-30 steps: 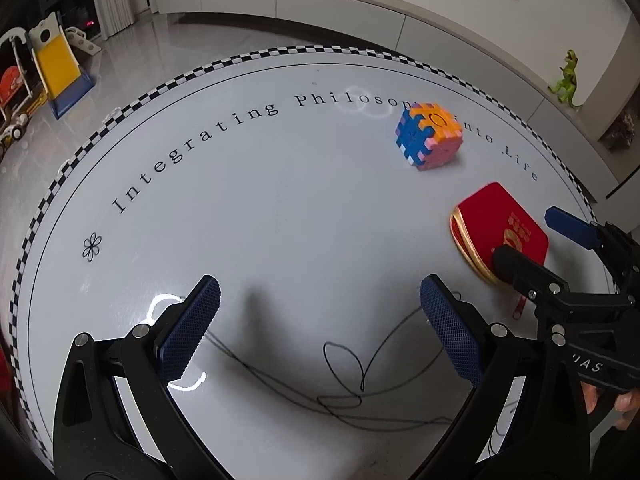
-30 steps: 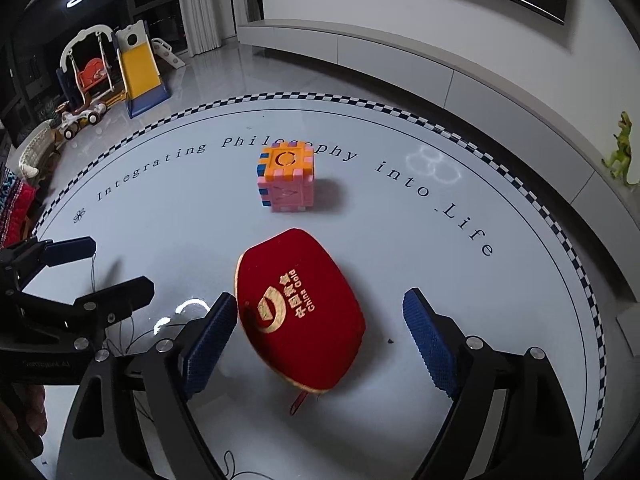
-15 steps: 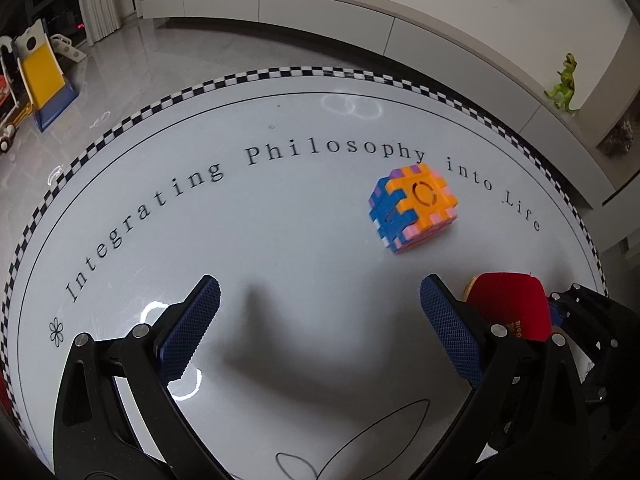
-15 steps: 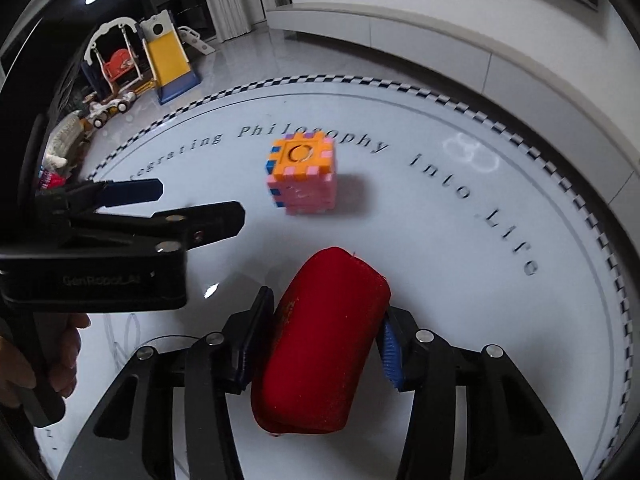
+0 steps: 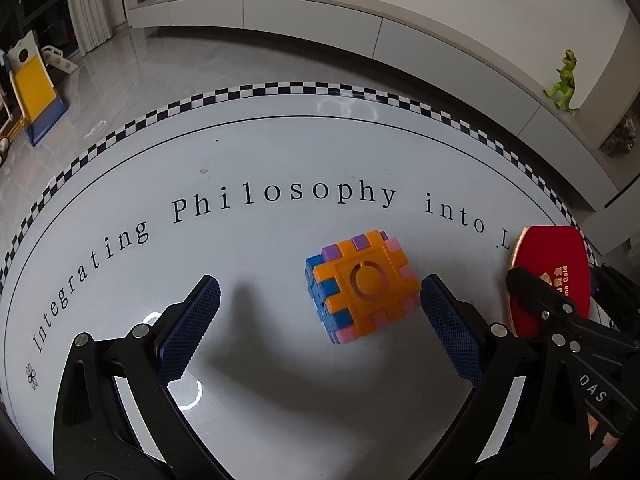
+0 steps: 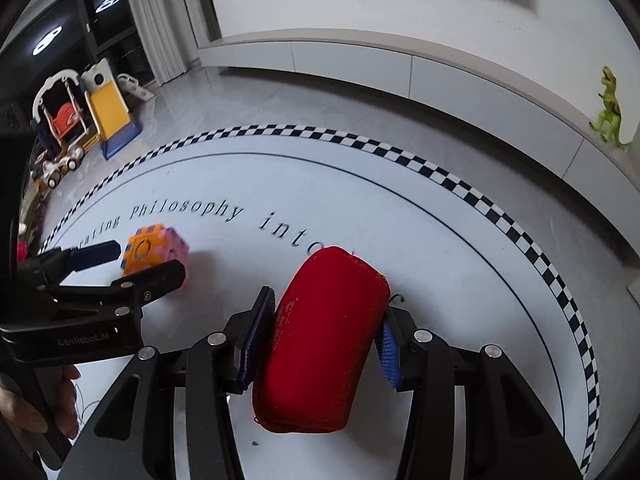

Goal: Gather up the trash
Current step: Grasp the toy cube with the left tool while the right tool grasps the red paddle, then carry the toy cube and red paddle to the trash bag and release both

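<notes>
Red fabric fills the gap between the right gripper's (image 6: 320, 340) blue pads (image 6: 256, 340) — they have just been closing and now clamp a soft red pouch (image 6: 320, 340) by its two flanks, squeezing it into a roll. Its long axis runs straight out along the fingers, front end past the tips, rear end hanging below them, and it looks lifted clear of the white table (image 6: 460, 280).

The left gripper (image 5: 320, 328) stands wide apart and grips nothing. Between its pads (image 5: 188, 328), but well over toward the right-hand one and nearly at its tip, sits a foam puzzle cube (image 5: 360, 284) in orange, blue, pink and purple. It rests on the table, turned so a corner edge points back at the fingers rather than a flat face.

So the cube lies just ahead and off-centre for the left hand, which is plainly the nearer one. Beyond it — printed lettering, then the checkered table rim.
</notes>
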